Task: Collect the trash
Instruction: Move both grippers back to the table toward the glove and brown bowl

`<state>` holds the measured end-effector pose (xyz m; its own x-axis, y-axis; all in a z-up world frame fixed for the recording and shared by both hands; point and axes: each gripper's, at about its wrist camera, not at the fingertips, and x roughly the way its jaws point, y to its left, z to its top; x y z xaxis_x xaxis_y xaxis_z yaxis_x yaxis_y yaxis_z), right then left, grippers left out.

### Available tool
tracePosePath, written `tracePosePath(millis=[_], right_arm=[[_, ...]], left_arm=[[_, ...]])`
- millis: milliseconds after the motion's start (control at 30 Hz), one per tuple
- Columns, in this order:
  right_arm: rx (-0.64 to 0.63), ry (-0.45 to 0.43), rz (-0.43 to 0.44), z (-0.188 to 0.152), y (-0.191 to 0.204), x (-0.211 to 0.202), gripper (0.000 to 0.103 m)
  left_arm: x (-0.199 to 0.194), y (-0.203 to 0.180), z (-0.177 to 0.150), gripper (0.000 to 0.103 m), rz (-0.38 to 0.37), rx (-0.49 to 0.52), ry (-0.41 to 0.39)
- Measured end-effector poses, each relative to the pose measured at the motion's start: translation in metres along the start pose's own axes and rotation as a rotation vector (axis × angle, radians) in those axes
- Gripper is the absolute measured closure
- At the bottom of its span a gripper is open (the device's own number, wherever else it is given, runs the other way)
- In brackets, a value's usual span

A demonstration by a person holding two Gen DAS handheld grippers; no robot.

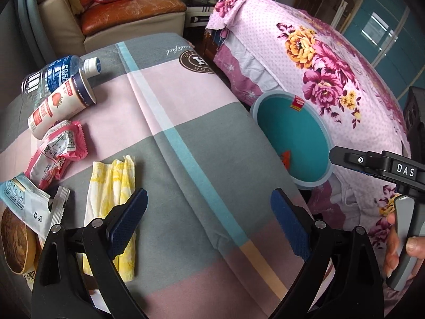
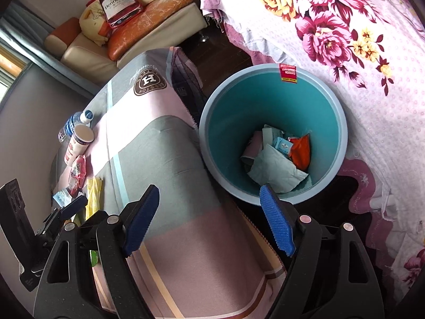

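The right gripper (image 2: 209, 220) is spread wide and empty, its right pad over the near rim of the teal bin (image 2: 341, 133). The left gripper (image 1: 208, 223) is also released, the yellow tissue (image 1: 113, 186) at its left pad. Best move: close squarely on the tissue, lift clear of the table edge (image 2: 196, 125), and swing across the open cloth.

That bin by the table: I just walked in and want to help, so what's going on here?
A person with a hand-held gripper in each hand is clearing trash from the cloth-covered table into the blue bin, which already holds wrappers and paper. Both the left gripper and the right gripper are open and empty. Still on the table: a plastic bottle, a paper cup, a pink wrapper and a yellow tissue.
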<state>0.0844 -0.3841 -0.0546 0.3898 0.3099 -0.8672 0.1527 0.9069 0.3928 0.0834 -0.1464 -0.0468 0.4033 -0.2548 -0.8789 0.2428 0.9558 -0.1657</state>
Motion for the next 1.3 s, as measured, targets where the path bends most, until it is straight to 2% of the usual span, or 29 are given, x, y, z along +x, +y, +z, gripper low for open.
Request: tracePosePath(millis=[533,867,1000,1300], right_arm=[[-0.275,0.121,-0.001,-0.039,0.136,0.032,0.025],[-0.408,0.189,-0.009,-0.063,0.205,0.059,0.024],[-0.453,0.202,-0.009,-0.068,0.228,0.067,0.024],[-0.51,0.216,-0.018,-0.071,0.262,0.083,0.024]], left_arm=[[-0.084,0.149,-0.055,0.008,0.13,-0.259,-0.14],[-0.101,0.235,-0.099,0.008,0.202,-0.411,-0.137],[-0.096,0.251,-0.11,0.008,0.196,-0.452,-0.121],[-0.075,0.266,-0.115,0.008,0.176,-0.439,-0.07]])
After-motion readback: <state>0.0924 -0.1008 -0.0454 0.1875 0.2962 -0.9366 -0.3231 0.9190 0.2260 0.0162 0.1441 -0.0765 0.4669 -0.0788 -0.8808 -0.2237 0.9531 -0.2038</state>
